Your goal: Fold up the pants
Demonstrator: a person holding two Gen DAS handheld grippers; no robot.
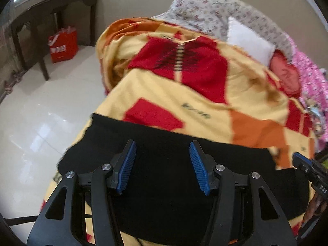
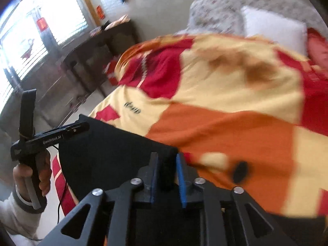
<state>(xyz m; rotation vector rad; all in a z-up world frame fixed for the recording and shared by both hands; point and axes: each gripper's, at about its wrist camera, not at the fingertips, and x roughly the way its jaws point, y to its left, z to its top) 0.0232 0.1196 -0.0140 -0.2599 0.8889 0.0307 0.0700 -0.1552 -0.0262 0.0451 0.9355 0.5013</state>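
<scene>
The black pants (image 1: pixel 164 164) lie partly folded on the bed's (image 1: pixel 225 94) near edge, left gripper (image 1: pixel 163 164) fingers wide and empty, right gripper (image 2: pixel 167 174) fingers pinching a fold.

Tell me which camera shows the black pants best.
The left wrist view: the black pants spread wide across the patterned blanket, with their far edge visible beneath the open left gripper. The right wrist view shows only one corner, pinched in the right gripper.
</scene>
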